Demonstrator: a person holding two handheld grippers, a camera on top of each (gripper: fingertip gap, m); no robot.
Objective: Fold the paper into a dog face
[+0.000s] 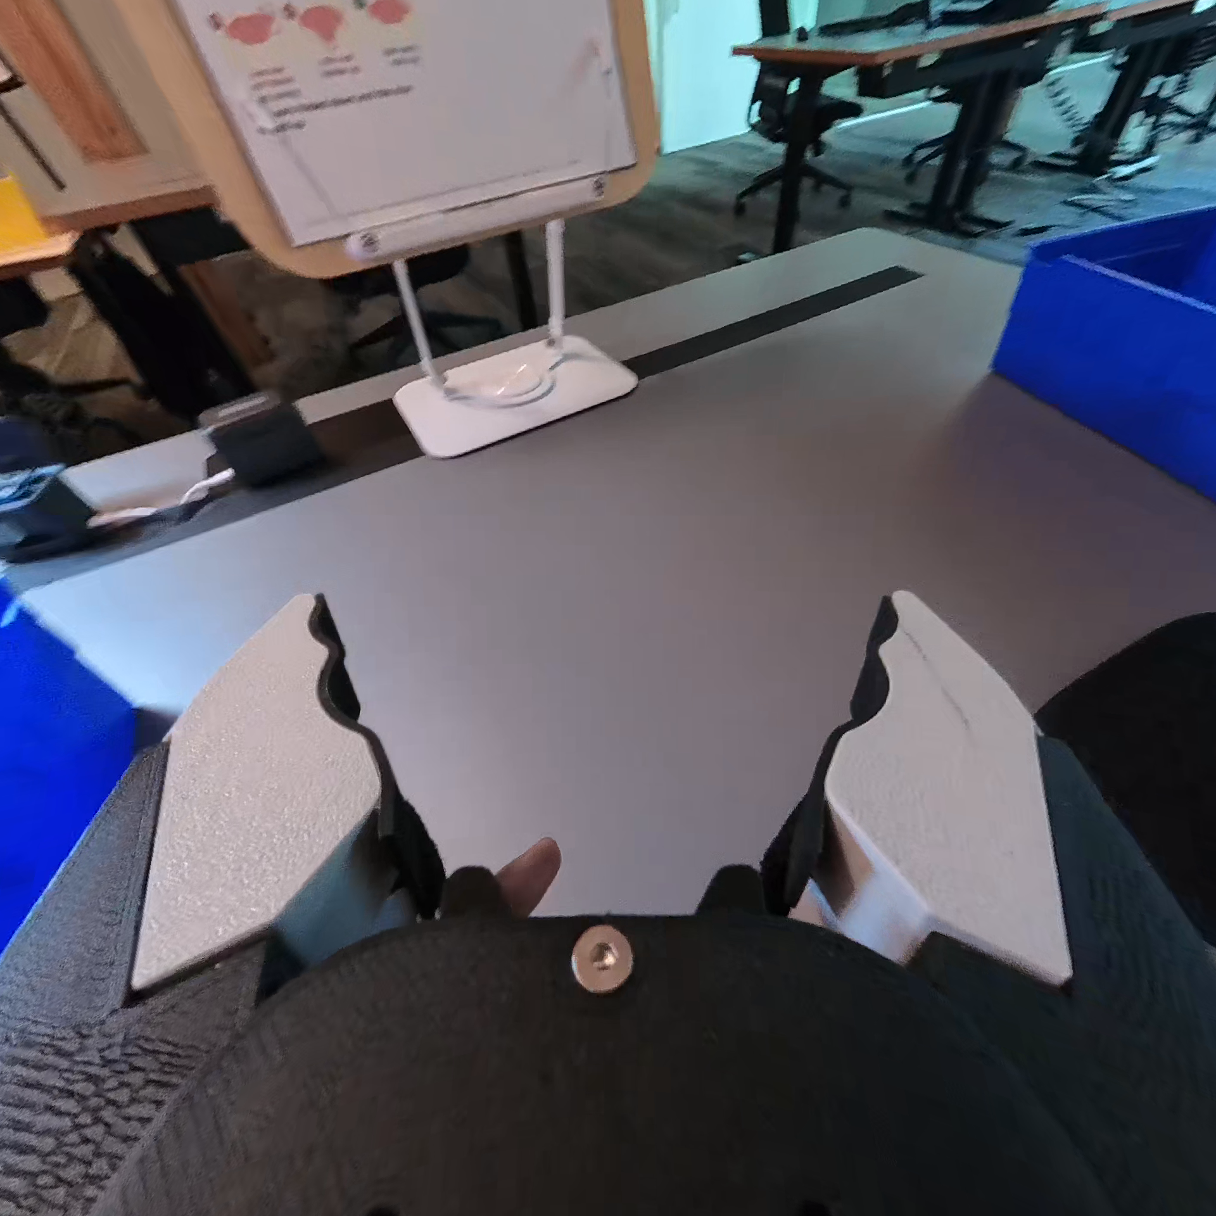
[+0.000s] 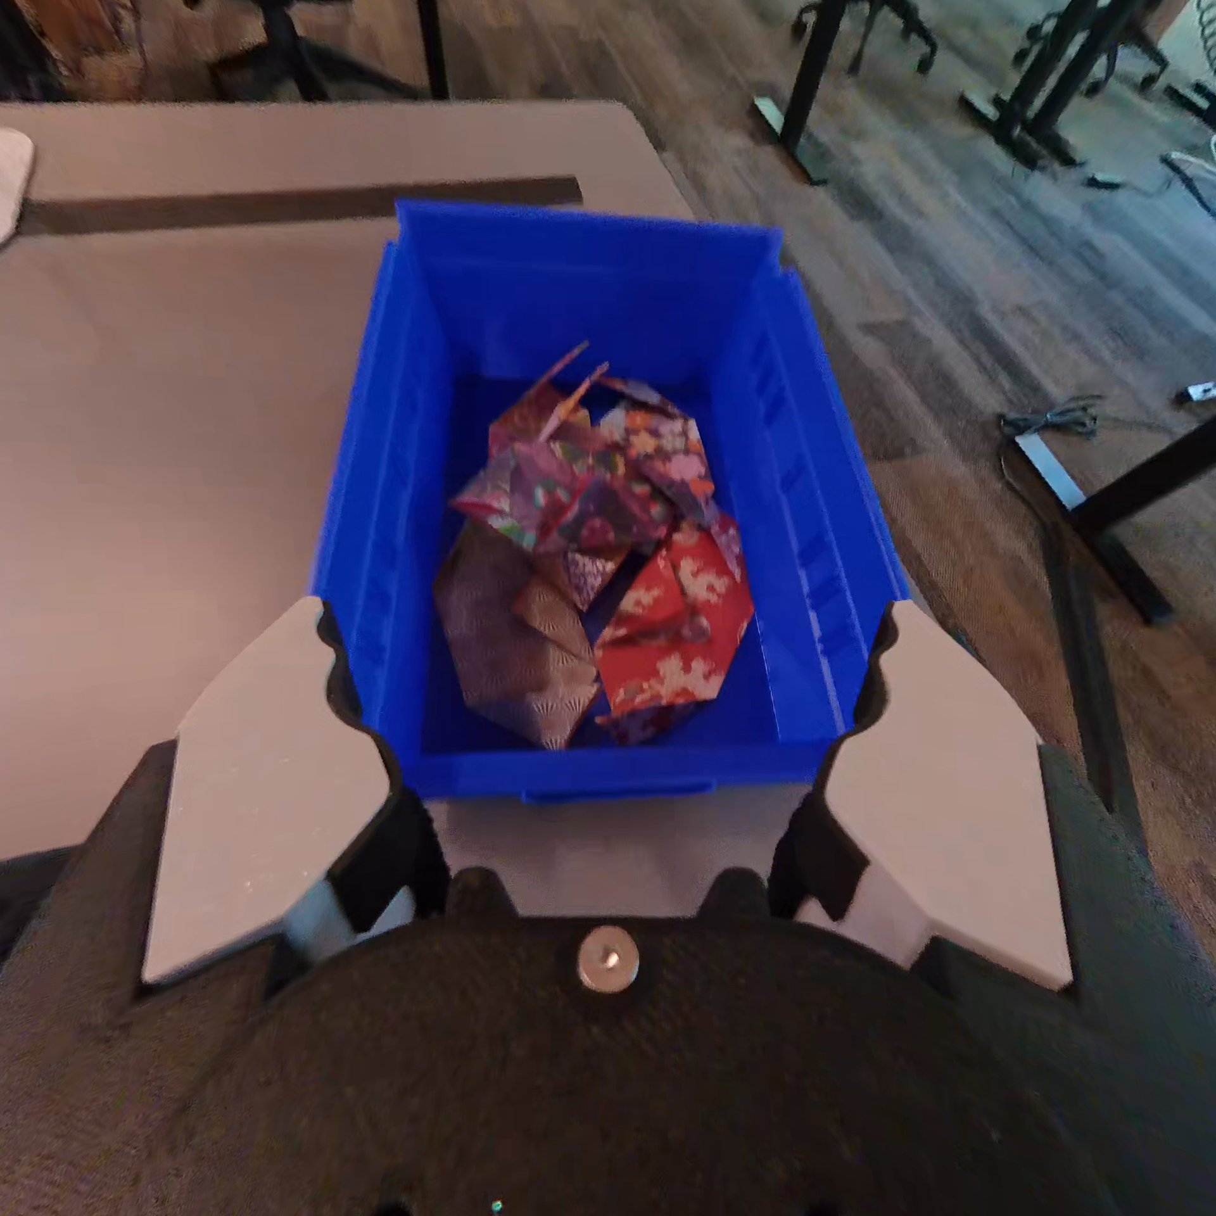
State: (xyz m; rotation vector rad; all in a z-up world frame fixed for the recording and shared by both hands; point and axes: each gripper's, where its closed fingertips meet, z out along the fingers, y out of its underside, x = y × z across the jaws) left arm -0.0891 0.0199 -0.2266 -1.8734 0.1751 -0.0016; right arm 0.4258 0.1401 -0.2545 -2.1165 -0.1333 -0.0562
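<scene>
In the right wrist view, a blue bin (image 2: 822, 513) on the table's right part holds a pile of several folded patterned papers (image 2: 592, 559): a brown one at the near left, a red one with white marks at the near right, purple ones behind. My right gripper (image 2: 605, 612) is open and empty, held above the bin's near end, its jaws wide apart. In the left wrist view, my left gripper (image 1: 605, 605) is open and empty above the bare grey table (image 1: 625, 526). No paper shows in the left wrist view.
An instruction board (image 1: 421, 112) on a white stand (image 1: 520, 401) stands at the table's far side. A blue bin (image 1: 1118, 342) sits at the right, another blue bin (image 1: 52, 743) at the left. Black devices (image 1: 263, 441) lie at the far left. Desks and chairs stand beyond.
</scene>
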